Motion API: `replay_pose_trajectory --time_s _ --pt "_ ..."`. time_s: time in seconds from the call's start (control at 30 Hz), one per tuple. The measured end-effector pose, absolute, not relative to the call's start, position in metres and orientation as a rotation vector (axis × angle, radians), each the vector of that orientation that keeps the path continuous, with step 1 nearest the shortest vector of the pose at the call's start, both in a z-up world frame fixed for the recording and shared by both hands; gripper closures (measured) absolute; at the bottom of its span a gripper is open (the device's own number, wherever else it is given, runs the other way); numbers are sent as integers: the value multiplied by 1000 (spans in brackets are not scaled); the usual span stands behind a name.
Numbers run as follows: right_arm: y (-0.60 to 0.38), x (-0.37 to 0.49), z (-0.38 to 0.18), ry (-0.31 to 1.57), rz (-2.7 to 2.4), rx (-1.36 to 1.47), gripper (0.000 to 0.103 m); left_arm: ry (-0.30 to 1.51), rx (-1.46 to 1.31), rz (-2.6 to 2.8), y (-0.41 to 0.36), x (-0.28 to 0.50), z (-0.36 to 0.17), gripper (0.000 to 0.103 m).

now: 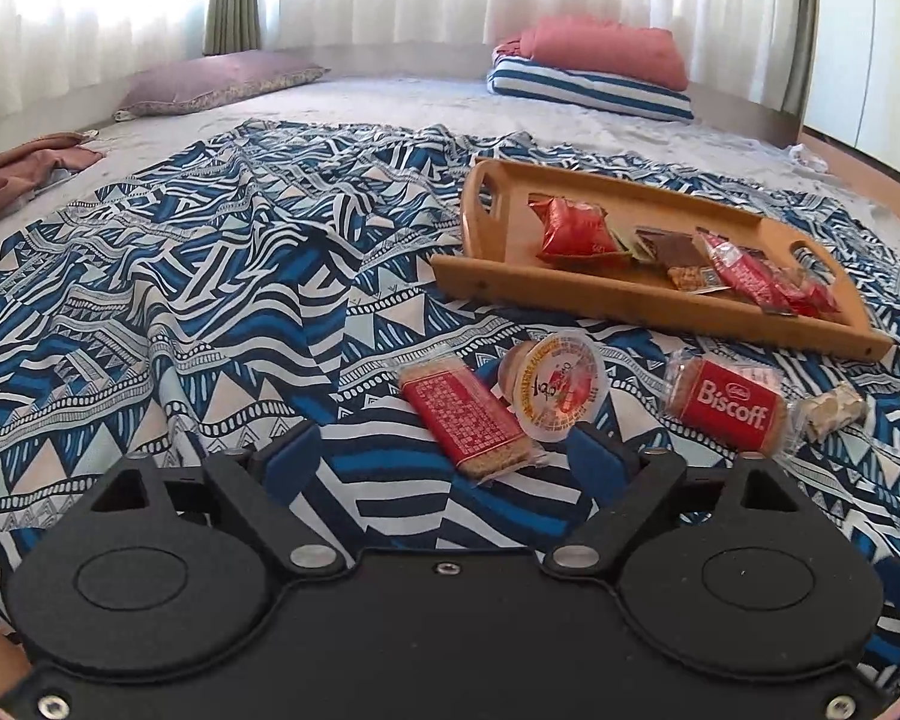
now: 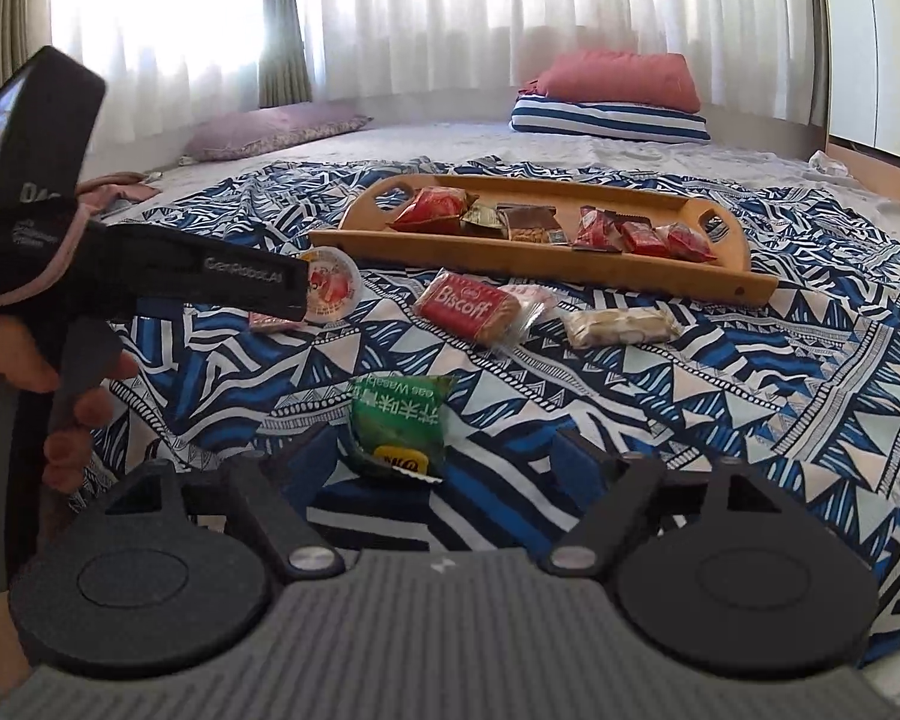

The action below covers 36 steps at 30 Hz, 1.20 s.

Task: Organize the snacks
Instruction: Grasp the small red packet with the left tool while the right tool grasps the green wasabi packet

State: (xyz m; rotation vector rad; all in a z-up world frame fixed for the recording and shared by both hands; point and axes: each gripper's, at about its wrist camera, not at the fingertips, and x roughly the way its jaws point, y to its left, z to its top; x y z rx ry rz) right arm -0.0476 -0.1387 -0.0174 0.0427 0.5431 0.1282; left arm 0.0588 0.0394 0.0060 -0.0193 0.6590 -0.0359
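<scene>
Both tools gape: left tool (image 1: 444,456) low over the red biscuit pack (image 1: 465,420), right tool (image 2: 432,462) by the green packet (image 2: 397,423).

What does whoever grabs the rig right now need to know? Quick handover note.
Left gripper: open, empty, over the red biscuit pack and jelly cup.
Right gripper: open, empty, at the green wasabi pack.
Done: several snacks in the wooden tray.
Left on the blanket: those three, the Biscoff pack, the pale nougat bar.

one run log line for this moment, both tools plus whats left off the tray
left tool: open, over red biscuit pack | right tool: open, at green wasabi packet | Biscoff, jelly cup, nougat bar off tray
</scene>
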Motion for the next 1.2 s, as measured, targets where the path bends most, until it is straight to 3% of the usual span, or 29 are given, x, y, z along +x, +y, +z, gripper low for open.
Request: replay_pose_trajectory --time_s 0.23,0.33,0.4,0.6,0.77,0.87,0.93,1.2 --pt "-132 -46 -21 544 133 14 16 666 -18 -34 33 73 -1 30" --pt "-131 -44 -22 547 127 19 16 661 -17 -47 31 76 -3 40" --pt "-132 -44 -23 548 122 25 16 661 -19 -79 30 73 -3 59" --pt "-131 -43 -25 548 114 32 15 665 -11 -130 29 56 -3 72" --pt "-132 -45 -26 541 107 35 15 653 24 -127 31 38 -1 73" --pt "-134 -45 -26 538 100 40 15 629 68 -98 29 31 0 68" --pt "-134 -45 -26 538 98 43 15 613 96 -77 26 29 2 59" --pt "-134 -43 -26 538 93 43 15 619 86 -48 21 49 -2 54"
